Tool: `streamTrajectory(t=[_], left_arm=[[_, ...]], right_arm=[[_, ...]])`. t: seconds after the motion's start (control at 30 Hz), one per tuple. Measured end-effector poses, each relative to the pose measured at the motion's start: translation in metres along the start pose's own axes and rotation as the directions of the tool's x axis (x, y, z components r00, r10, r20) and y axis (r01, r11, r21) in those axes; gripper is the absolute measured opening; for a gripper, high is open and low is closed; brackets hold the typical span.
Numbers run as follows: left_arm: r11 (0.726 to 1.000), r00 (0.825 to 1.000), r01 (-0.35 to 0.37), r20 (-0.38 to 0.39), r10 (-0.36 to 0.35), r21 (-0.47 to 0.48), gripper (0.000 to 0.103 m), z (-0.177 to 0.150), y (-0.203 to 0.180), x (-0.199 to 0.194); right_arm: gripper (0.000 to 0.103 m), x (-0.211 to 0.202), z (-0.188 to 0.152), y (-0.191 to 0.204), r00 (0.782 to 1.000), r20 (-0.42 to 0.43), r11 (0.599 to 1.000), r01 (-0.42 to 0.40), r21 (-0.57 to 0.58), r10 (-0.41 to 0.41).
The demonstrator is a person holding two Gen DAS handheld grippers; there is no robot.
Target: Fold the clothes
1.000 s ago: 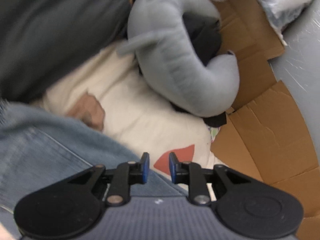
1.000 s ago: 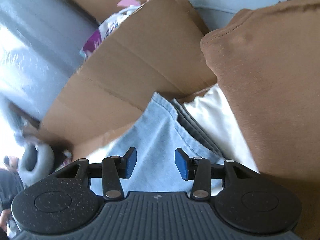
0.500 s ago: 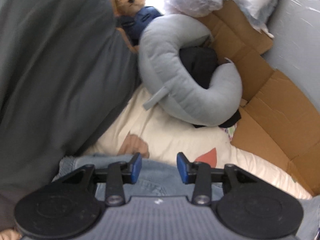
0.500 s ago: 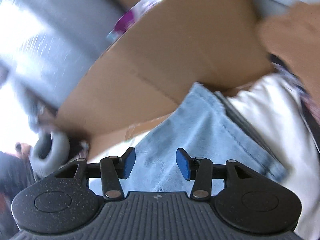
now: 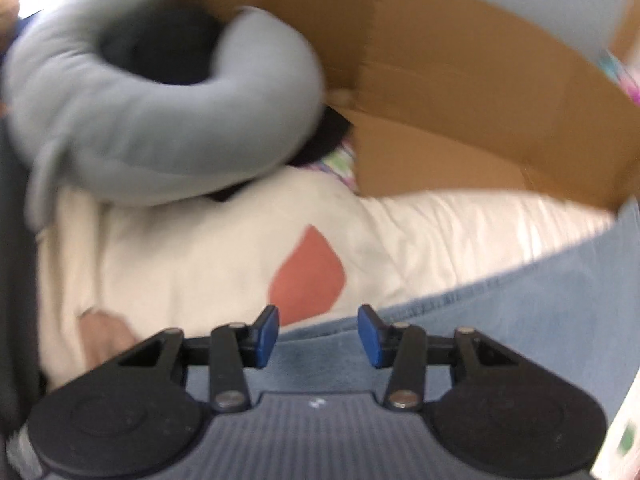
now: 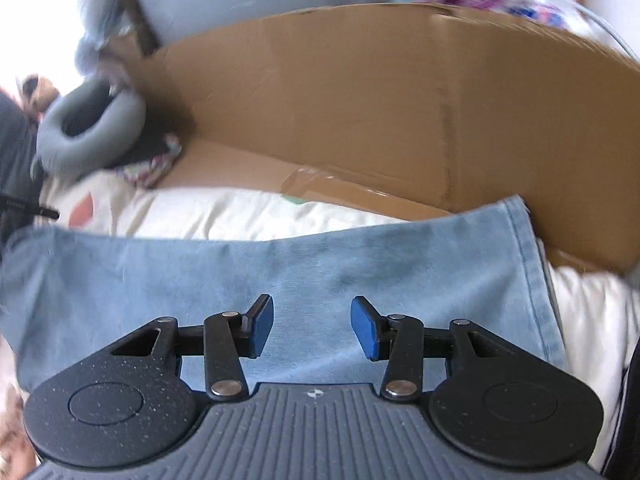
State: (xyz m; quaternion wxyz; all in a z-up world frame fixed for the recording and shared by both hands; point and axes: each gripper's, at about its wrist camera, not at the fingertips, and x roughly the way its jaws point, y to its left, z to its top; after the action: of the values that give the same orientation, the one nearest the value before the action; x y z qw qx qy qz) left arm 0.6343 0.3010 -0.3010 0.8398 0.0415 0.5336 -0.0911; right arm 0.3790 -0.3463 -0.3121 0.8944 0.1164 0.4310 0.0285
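Over the jeans (image 6: 280, 276), spread flat on a white sheet (image 5: 200, 264), both grippers hang w/ nothing between them. Left gripper (image 5: 318, 332) jaws were nearly together a sec ago, have just been opening, now apart; right gripper (image 6: 312, 328) apart as before. Grey pillow (image 5: 132, 120) now upper left, blurred. Cardboard (image 6: 360, 112) hides what's behind

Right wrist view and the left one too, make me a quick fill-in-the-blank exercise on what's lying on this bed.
1. The light blue denim garment lies on a ____ bedsheet.
2. The shape printed on that bedsheet near the left gripper is ____.
3. The grey ring-shaped cushion sits beside a flattened ____ box.

Missing words: white; red; cardboard
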Motion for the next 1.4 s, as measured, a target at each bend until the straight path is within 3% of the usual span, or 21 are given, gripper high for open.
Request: streamTrajectory(t=[0.17,0.37,0.57,0.83,1.0,1.13,1.33,1.4], left_arm=[[0.978,0.997,0.082,-0.026,-0.079,0.19,0.046,-0.001,-0.012,0.017],[0.914,0.985,0.172,-0.068,-0.158,0.368,0.046,-0.003,-0.02,0.031],[0.85,0.964,0.264,-0.118,-0.236,0.456,0.046,-0.008,-0.021,0.04],[0.781,0.95,0.31,-0.149,-0.274,0.543,0.031,-0.008,-0.026,0.044],[0.738,0.941,0.338,-0.197,-0.274,0.585,0.019,-0.009,-0.028,0.048],[0.731,0.935,0.354,-0.223,-0.275,0.584,0.018,-0.005,-0.029,0.053],[0.738,0.927,0.374,-0.257,-0.274,0.562,0.018,-0.003,-0.032,0.067],[0.738,0.927,0.374,-0.259,-0.273,0.562,0.019,-0.003,-0.034,0.069]], right_arm=[[0.05,0.013,0.023,0.041,0.997,-0.07,0.993,0.02,-0.113,-0.028],[0.05,0.045,0.043,0.095,0.993,-0.118,0.967,-0.021,-0.255,-0.01],[0.05,0.095,0.054,0.143,0.98,-0.196,0.938,-0.1,-0.331,0.036],[0.05,0.132,0.065,0.201,0.977,-0.205,0.849,-0.15,-0.506,0.051],[0.05,0.153,0.072,0.227,0.963,-0.255,0.756,-0.227,-0.614,0.082],[0.049,0.173,0.078,0.245,0.951,-0.295,0.696,-0.274,-0.664,0.093],[0.043,0.199,0.072,0.265,0.91,-0.411,0.585,-0.364,-0.724,0.057],[0.041,0.204,0.071,0.269,0.906,-0.422,0.577,-0.365,-0.731,0.038]])
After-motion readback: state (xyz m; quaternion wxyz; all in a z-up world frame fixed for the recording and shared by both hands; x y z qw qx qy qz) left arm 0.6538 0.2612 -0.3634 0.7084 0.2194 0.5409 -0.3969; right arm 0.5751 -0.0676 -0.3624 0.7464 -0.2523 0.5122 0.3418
